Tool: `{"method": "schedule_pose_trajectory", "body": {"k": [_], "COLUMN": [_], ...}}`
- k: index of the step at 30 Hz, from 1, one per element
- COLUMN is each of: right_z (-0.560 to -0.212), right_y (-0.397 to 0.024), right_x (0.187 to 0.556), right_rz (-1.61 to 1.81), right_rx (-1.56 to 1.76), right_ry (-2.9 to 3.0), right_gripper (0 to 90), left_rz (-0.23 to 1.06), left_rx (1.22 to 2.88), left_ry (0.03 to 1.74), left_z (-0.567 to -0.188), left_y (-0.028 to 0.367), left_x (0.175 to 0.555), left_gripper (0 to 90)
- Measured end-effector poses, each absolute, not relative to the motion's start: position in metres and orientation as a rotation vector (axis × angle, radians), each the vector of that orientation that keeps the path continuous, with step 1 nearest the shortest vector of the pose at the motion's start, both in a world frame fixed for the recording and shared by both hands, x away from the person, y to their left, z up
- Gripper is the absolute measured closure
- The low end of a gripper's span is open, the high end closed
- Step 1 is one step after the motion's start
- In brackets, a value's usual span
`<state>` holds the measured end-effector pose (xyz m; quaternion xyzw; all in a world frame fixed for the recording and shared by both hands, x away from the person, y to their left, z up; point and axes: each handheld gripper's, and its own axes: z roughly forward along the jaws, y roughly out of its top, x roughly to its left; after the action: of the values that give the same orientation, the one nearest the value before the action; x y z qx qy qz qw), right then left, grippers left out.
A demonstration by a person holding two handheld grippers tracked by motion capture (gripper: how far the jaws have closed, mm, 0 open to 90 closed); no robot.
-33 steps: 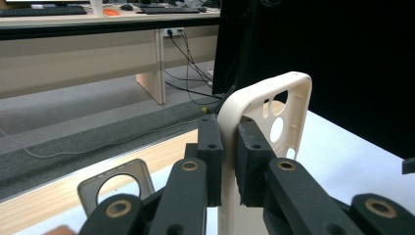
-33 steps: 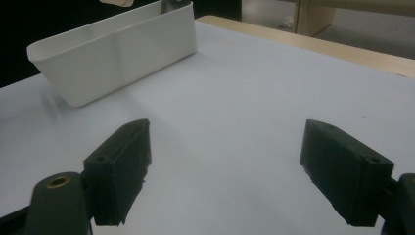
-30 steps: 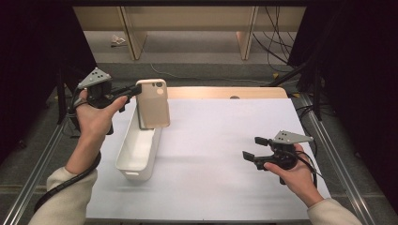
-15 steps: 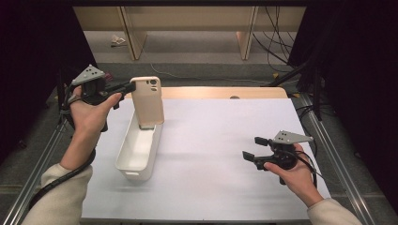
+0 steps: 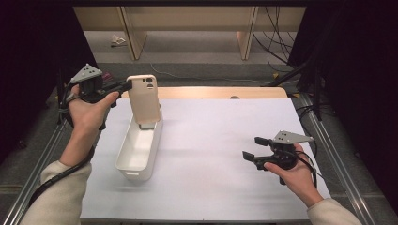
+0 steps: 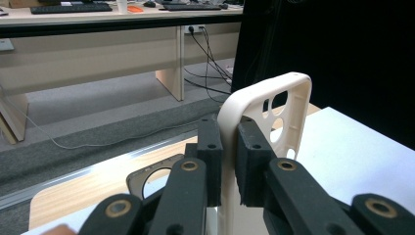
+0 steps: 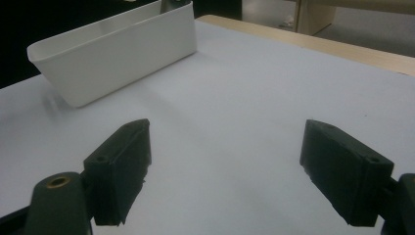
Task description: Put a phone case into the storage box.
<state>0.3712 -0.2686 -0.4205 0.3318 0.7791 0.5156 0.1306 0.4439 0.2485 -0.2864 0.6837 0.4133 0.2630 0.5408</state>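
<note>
White table; left gripper clamps case upright over bin, probably to drop in; right gripper gapes idle

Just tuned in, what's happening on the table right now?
A person holds a tool in each hand. The left tool is shut on the edge of a beige phone case, holding it upright with its lower end inside the far end of a white bin. In the left gripper view, the pads pinch the case's rim just below the camera cutout. The right tool rests open and empty over the white table cover, well apart from the bin.
</note>
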Motion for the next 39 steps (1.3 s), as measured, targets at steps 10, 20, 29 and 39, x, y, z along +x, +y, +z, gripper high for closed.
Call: {"method": "schedule_pose_trajectory", "body": {"k": [10,20,29,39], "right_z": [-0.420,-0.421,-0.421,-0.421], "right_y": [-0.269,-0.269,-0.269,-0.269], "right_x": [0.371,0.371,0.371,0.371], "right_rz": [1.497,1.496,1.497,1.497], "right_rx": [0.963,0.963,0.962,0.962], "right_ry": [2.263,2.263,2.264,2.265], "right_gripper": [20.0,20.0,20.0,20.0], "left_rz": [0.659,0.680,0.697,0.700], "left_rx": [1.640,1.649,1.662,1.665], "left_ry": [0.976,0.984,0.995,1.011], "left_z": [-0.285,-0.290,-0.296,-0.303], "left_y": [0.249,0.251,0.253,0.255], "left_x": [0.448,0.455,0.461,0.465], "left_gripper": [81.8,81.8,81.8,81.7]}}
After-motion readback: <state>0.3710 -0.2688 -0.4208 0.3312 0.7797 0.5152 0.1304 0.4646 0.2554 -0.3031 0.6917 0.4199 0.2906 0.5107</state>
